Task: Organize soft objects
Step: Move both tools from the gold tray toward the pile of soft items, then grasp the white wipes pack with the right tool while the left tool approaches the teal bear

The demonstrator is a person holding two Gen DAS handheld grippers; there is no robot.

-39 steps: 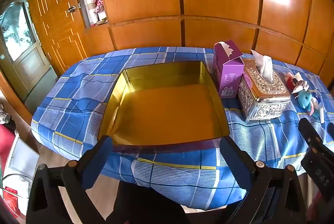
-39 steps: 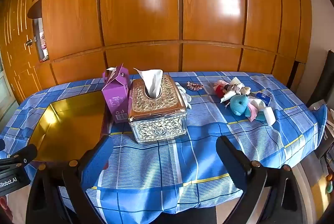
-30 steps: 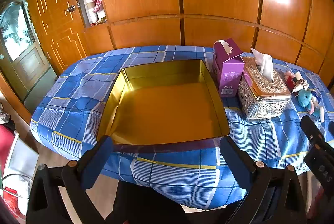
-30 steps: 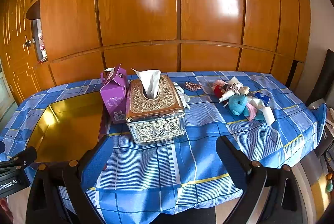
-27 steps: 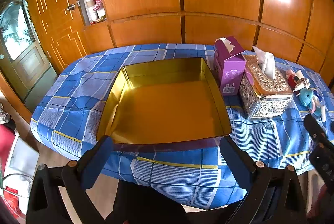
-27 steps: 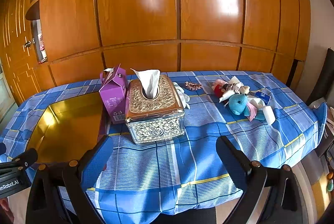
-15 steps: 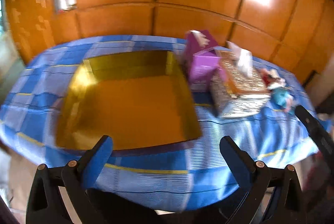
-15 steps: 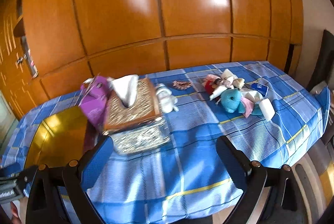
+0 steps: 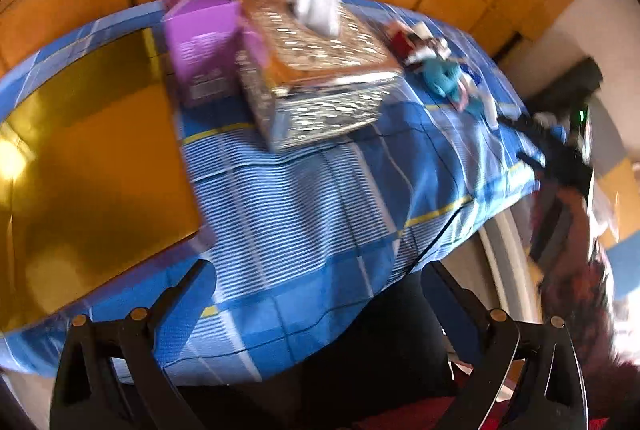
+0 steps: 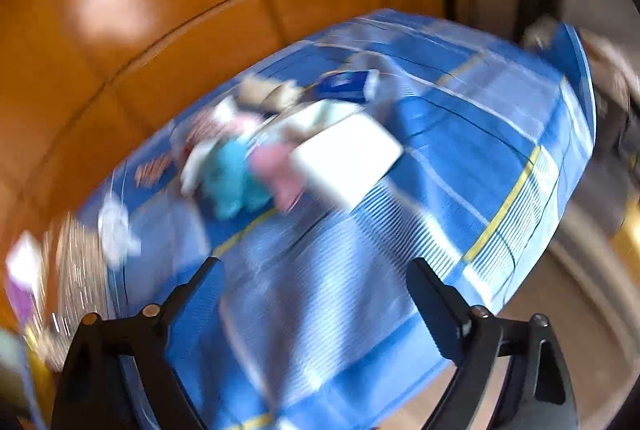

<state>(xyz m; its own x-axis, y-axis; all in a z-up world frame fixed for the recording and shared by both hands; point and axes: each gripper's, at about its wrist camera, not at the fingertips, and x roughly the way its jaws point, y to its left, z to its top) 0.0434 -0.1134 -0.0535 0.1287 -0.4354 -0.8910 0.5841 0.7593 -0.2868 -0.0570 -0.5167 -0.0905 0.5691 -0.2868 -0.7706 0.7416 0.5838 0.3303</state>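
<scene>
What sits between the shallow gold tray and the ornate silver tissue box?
In the left wrist view, a purple cardboard carton stands between the gold tray and the silver tissue box, close against the box.

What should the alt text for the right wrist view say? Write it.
Motion-blurred view over the right tongs, jaws closing with nothing between them, toward a pile of soft toys on a blue plaid tablecloth. A turquoise plush lies in the pile beside a white block; wood panelling stands behind.

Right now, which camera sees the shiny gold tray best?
The left wrist view: the shiny gold square tray fills its left side, lying on the blue checked tablecloth beside the purple carton. The right wrist view is blurred and shows at most a yellow sliver at its lower left edge.
</scene>
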